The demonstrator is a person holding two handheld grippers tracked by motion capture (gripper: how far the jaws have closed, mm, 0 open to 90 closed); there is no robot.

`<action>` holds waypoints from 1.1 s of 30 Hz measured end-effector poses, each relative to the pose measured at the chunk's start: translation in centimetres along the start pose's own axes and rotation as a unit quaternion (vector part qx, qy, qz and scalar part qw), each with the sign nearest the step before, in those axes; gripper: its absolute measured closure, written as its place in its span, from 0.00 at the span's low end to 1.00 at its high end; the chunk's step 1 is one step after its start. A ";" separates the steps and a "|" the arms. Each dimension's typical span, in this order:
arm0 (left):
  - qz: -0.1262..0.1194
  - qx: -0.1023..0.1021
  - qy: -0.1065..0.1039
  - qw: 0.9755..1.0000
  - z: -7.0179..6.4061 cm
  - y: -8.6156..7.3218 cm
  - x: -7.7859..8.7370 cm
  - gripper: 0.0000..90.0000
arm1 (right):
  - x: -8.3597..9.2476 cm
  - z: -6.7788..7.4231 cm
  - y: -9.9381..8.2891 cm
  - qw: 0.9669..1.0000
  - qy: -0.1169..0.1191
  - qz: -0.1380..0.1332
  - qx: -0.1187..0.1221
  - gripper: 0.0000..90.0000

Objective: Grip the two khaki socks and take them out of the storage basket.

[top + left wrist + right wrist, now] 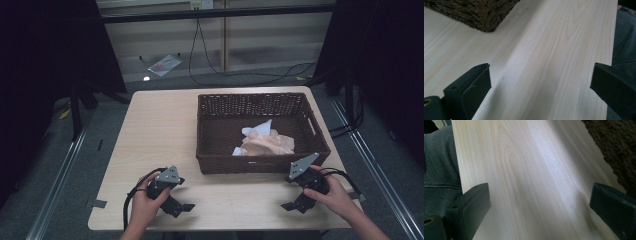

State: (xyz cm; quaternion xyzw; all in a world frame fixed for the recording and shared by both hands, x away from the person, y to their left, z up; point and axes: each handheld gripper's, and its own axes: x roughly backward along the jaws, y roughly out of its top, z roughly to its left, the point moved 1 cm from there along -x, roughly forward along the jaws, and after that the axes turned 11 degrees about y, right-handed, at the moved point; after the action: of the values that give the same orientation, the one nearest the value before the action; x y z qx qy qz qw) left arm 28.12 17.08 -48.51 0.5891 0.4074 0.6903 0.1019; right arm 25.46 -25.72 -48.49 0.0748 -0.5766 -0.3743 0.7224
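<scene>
Two tongs, left tongs [184, 206] and right tongs [290, 206], rest spread wide and empty on our counter [160, 130]. Beyond them, crumpled cloth [267, 142] lies inside the wicker basket [210, 135]; reaching in, we could snag its near wall.

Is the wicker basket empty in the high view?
No: the brown wicker basket holds a crumpled peach and white cloth lying on its floor, toward the near wall.

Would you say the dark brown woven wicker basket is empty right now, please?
Not empty. The dark brown woven wicker basket holds a crumpled peach and white cloth lying on its floor, toward the near wall, in the high view.
</scene>
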 end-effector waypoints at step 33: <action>-0.001 0.002 -0.005 1.000 0.0 0.0 -0.2 0.03 | 3.3 0.2 3.2 0.997 0.036 0.071 -0.001 0.04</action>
State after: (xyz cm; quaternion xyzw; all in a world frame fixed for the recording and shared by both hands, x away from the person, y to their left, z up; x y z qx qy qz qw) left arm 28.19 16.93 -48.66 0.5922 0.4085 0.6869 0.1031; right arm 26.88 -25.46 -44.14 0.0468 -0.5534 -0.3196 0.7677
